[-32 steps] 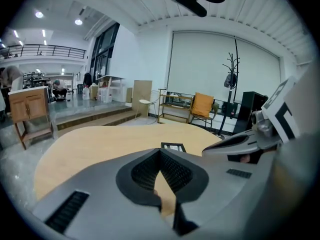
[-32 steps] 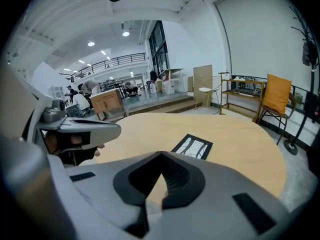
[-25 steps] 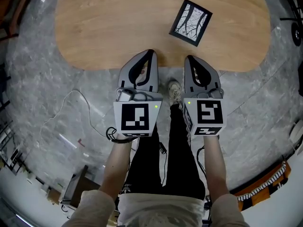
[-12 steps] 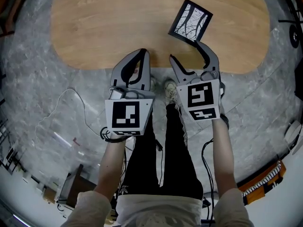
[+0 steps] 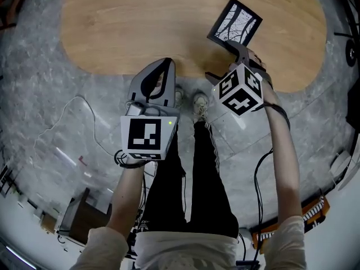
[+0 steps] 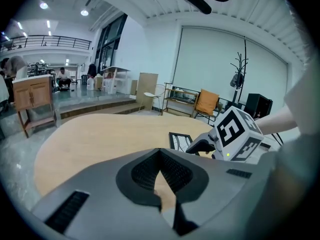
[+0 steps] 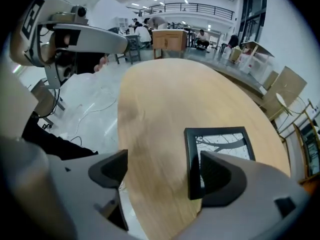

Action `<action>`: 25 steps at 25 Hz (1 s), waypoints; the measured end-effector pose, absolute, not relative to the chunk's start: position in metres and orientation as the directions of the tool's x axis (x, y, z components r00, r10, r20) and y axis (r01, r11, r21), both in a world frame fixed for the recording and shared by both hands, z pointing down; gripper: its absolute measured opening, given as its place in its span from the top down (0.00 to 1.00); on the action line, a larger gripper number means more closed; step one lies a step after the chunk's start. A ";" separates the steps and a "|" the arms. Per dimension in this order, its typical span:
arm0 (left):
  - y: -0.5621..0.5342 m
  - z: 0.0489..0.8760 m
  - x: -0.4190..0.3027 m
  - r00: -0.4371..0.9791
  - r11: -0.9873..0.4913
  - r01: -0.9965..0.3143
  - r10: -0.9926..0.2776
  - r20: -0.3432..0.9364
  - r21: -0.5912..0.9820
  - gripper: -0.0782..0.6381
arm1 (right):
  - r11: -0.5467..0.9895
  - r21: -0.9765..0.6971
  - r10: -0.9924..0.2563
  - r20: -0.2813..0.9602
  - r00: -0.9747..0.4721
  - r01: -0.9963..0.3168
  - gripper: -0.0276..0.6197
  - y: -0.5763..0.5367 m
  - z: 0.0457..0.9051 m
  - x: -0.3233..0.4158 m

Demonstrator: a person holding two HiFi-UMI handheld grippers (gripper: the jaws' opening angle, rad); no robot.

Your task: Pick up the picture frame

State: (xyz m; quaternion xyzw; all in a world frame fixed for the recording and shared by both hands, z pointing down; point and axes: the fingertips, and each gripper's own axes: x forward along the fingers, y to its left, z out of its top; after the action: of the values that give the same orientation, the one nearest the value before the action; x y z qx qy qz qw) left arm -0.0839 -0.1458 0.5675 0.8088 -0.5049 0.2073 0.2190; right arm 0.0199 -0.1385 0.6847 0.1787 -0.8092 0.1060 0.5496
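The black picture frame (image 5: 235,24) with a branch print lies flat on the oval wooden table (image 5: 140,27), at its right. My right gripper (image 5: 225,63) hangs over the table's near edge, pointing steeply down. Its jaws have just been opening and now stand wide, with only bare tabletop between them. In the right gripper view, one finger (image 7: 225,176) covers the near side of the frame (image 7: 220,139); the other (image 7: 107,169) is over the table edge. My left gripper (image 5: 160,72) is shut and empty, short of the table edge. From the left gripper view the frame (image 6: 180,140) shows beyond the shut jaws.
A grey marble floor surrounds the table, with a thin cable (image 5: 67,117) at the left. The person's legs and shoes (image 5: 199,103) stand under the near edge. Beyond the table are an orange chair (image 6: 206,103), a coat stand (image 6: 240,69) and a wooden cabinet (image 6: 32,96).
My right gripper has gone forward and down over the table's near edge to the frame, rolled over, and opened from shut to wide. The left gripper has drifted slightly left, still shut.
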 end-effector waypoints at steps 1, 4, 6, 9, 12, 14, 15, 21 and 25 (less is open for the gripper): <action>-0.145 0.569 -0.084 0.406 -0.396 -0.907 -0.724 0.558 0.145 0.88 | 0.915 0.012 -0.157 0.930 -0.332 -0.402 0.28 -0.138 0.688 0.019; -0.141 0.571 -0.083 0.414 -0.405 -0.902 -0.718 0.559 0.147 0.88 | 0.913 -0.012 -0.140 0.930 -0.339 -0.409 0.27 -0.138 0.690 0.017; -0.139 0.572 -0.083 0.415 -0.406 -0.902 -0.718 0.559 0.148 0.88 | 0.904 -0.020 -0.146 0.925 -0.350 -0.428 0.27 -0.141 0.689 0.017; -0.140 0.574 -0.083 0.416 -0.406 -0.902 -0.718 0.557 0.149 0.88 | 0.892 -0.013 -0.162 0.924 -0.346 -0.452 0.27 -0.151 0.690 0.020; -0.142 0.574 -0.082 0.414 -0.405 -0.902 -0.716 0.562 0.148 0.88 | 0.888 -0.034 -0.140 0.930 -0.341 -0.459 0.27 -0.153 0.694 0.019; -0.142 0.574 -0.081 0.414 -0.405 -0.902 -0.714 0.565 0.150 0.88 | 0.889 -0.039 -0.131 0.933 -0.336 -0.456 0.27 -0.151 0.696 0.018; -0.140 0.575 -0.081 0.415 -0.406 -0.901 -0.713 0.565 0.150 0.88 | 0.889 -0.039 -0.131 0.933 -0.334 -0.457 0.27 -0.150 0.698 0.018; -0.140 0.582 -0.080 0.410 -0.401 -0.904 -0.711 0.572 0.150 0.88 | 0.896 -0.022 -0.132 0.941 -0.311 -0.444 0.27 -0.150 0.704 0.019; -0.139 0.579 -0.076 0.418 -0.406 -0.900 -0.707 0.570 0.157 0.88 | 0.894 -0.012 -0.146 0.937 -0.317 -0.447 0.27 -0.146 0.701 0.019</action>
State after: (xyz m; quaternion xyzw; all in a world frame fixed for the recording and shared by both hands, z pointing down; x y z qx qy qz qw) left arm -0.0762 -0.1392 0.5793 0.8110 -0.4956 0.2128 0.2267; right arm 0.0194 -0.1457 0.7013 0.1854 -0.8002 0.1359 0.5540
